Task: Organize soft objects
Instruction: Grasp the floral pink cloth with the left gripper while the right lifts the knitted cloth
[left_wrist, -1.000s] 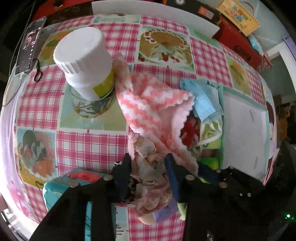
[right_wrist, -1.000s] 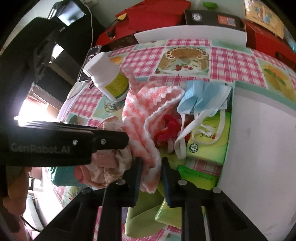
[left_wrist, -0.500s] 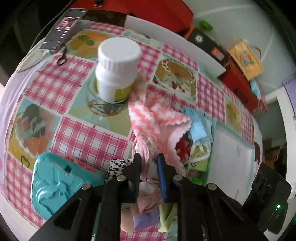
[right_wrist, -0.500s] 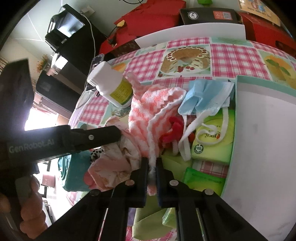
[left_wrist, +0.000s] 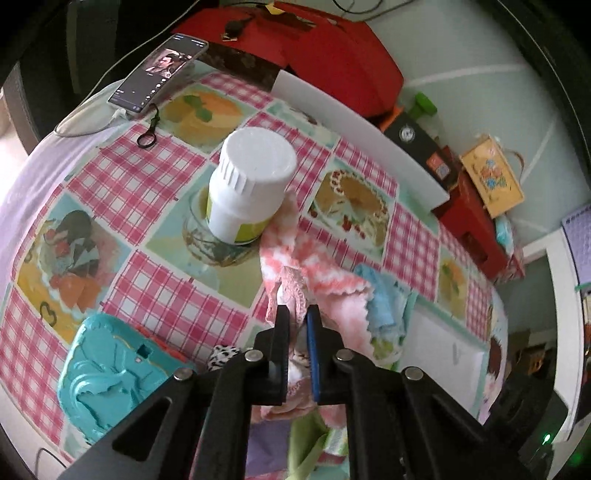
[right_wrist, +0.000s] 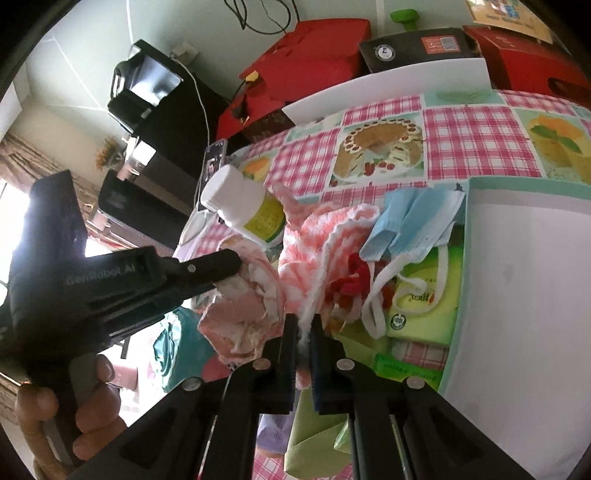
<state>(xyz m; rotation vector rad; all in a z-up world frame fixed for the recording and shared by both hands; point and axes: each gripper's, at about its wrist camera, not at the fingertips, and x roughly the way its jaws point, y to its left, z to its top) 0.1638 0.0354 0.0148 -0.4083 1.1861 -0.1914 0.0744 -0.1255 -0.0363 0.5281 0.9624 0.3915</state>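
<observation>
My left gripper (left_wrist: 297, 314) is shut on a pale pink lacy cloth (left_wrist: 293, 291), lifted above the table; the same cloth (right_wrist: 243, 306) hangs from it in the right wrist view. My right gripper (right_wrist: 303, 321) is shut on the edge of a pink and white knitted cloth (right_wrist: 314, 240), which drapes back toward the white pill bottle (right_wrist: 243, 206). That knitted cloth (left_wrist: 325, 280) lies right of the bottle (left_wrist: 251, 184) in the left wrist view. Blue face masks (right_wrist: 413, 218) lie beside it, with a red soft item (right_wrist: 351, 284) under the masks' straps.
A white tray with a teal rim (right_wrist: 517, 277) fills the right side. Green tissue packs (right_wrist: 421, 314) lie by it. A teal plastic case (left_wrist: 107, 373) sits front left. A phone (left_wrist: 159, 70) lies at the far left edge. Red boxes (left_wrist: 332, 55) stand behind the table.
Both grippers have closed on their cloths and lifted. The left gripper has risen with the lacy cloth, and the right has pulled the knitted cloth's edge up.
</observation>
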